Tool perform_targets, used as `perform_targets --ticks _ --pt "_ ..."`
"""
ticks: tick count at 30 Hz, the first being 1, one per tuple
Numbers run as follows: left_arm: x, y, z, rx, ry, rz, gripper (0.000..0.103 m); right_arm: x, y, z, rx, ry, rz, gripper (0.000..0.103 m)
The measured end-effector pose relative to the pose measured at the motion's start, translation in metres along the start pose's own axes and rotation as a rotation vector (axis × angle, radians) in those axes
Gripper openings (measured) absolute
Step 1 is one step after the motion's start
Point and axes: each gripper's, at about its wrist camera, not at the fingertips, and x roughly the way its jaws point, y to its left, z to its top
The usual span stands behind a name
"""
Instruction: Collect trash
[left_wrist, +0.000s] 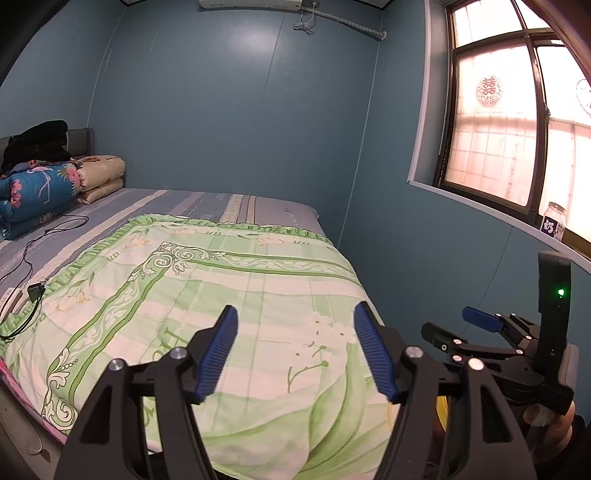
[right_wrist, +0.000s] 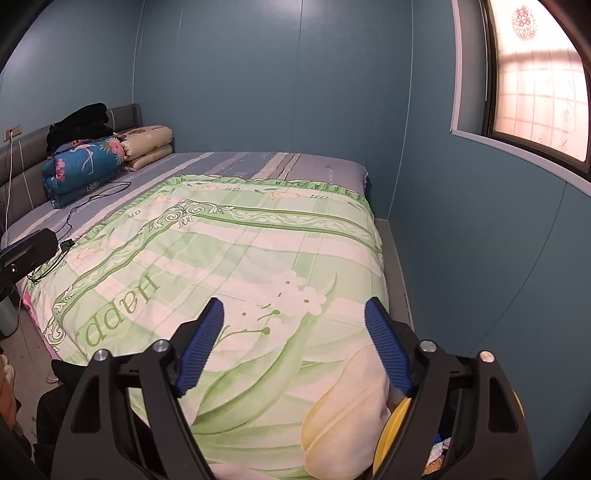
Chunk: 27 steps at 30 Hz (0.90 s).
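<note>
We see a bed filling most of the room, with a green floral quilt (left_wrist: 207, 295) spread over its foot half and a striped sheet (left_wrist: 177, 203) bare toward the headboard. The quilt's near edge drops off just below both tongs. To the right, a narrow strip of floor (right_wrist: 397, 266) runs between the bed's side and the blue wall (right_wrist: 480, 240). The quilt top ahead is open. At the head end sit a folded blue flamingo duvet (left_wrist: 33, 192), a beige folded blanket (left_wrist: 101, 175) touching it, and black clothes (left_wrist: 37, 142) on top. A black cable (left_wrist: 44, 236) trails across the sheet to a small black adapter (left_wrist: 36, 291) at the quilt's left edge.

Left gripper (left_wrist: 295, 350) is held above the foot of the bed, pointing toward the headboard wall, blue pads spread wide, nothing between them. Right gripper (right_wrist: 293, 345) is level beside it, same heading, pads also wide apart and holding nothing. In the left wrist view the right gripper (left_wrist: 458, 326) shows from the side, low right.

The trash: a yellow-rimmed bin (right_wrist: 391, 432) sits low right, under the right gripper's right finger, just beside the bed corner, crumpled scraps (right_wrist: 441, 448) inside. A clear milk bottle (left_wrist: 554, 221) stands on the windowsill (left_wrist: 480, 203), well apart from both tongs.
</note>
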Motion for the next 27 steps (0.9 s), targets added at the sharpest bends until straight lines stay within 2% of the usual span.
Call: perform_targets --ticks 18,27 --pt "-0.012 0.017 -0.015 -0.025 -0.058 0.067 0.085 -0.002 0.005 -0.013 0.019 -0.053 -0.02 0.091" --pt "-0.02 0.022 -0.015 -0.04 -0.107 0.084 0.093 -0.004 0.007 -0.016 0.04 -0.081 -0.013 0.094"
